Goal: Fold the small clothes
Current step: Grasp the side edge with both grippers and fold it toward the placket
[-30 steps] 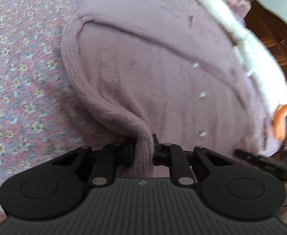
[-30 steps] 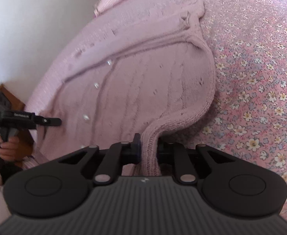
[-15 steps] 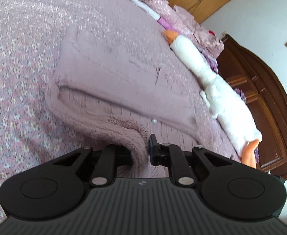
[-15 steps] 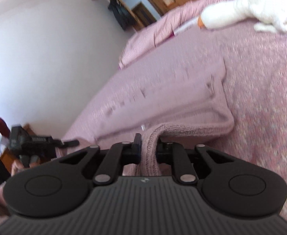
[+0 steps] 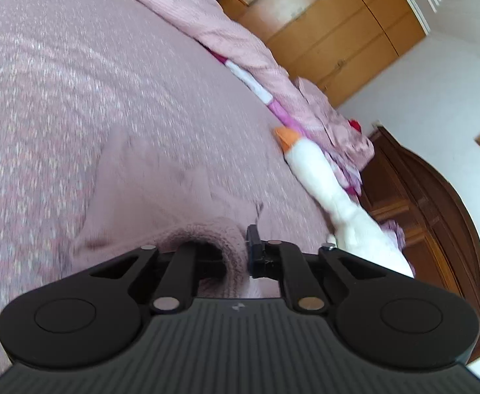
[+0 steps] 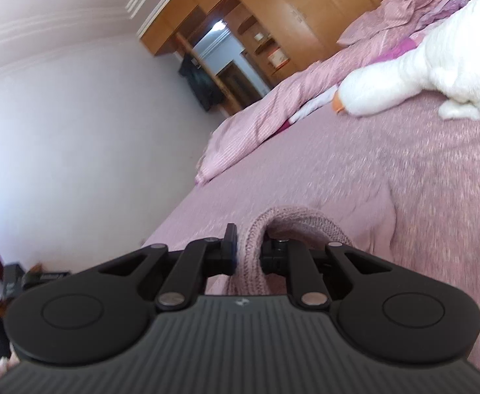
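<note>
Both claws were clamped on the knit cardigan (image 5: 161, 197) hem: left gripper (image 5: 236, 256), right gripper (image 6: 249, 252), likely carrying it toward 12 o'clock for folding; plush goose (image 5: 335, 197) at 2 o'clock.

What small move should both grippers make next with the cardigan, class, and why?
Probably carry the pinched hem forward and lower it onto the far part of the cardigan. Left gripper and right gripper are each shut on a lifted knit edge, while the rest lies flat on the bed.
</note>
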### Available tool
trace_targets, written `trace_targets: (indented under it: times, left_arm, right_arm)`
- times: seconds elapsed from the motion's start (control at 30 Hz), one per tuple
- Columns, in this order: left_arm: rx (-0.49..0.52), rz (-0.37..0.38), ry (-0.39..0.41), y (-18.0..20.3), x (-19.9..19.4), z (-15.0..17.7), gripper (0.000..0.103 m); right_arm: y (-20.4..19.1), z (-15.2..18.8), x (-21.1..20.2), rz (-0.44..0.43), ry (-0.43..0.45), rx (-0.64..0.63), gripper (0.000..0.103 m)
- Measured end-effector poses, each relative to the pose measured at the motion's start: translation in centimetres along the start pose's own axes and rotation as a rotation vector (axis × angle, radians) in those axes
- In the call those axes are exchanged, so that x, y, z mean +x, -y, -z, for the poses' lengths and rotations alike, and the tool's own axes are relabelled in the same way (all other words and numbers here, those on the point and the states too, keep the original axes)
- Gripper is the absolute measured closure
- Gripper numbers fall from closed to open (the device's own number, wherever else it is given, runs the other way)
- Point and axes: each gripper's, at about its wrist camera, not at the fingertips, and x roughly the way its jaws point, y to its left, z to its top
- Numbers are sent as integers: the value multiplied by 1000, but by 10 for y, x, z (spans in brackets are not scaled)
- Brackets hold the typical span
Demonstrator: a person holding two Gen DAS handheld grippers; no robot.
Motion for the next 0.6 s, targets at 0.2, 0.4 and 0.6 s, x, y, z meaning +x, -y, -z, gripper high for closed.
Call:
trace_targets:
  times: [0.2,0.4,0.6]
  left_arm:
    - [-23,-54,13,-9,45,-28,93]
    - [-23,-161,-14,-37,97,-45,93]
    - [-35,-274,-98,-75,141,-41,93]
  right_arm:
    - [21,-16,53,82,3,17,89]
    - [37,-11,99,201,-35,-18,89]
    - [61,15,132,401,-147,-90,90]
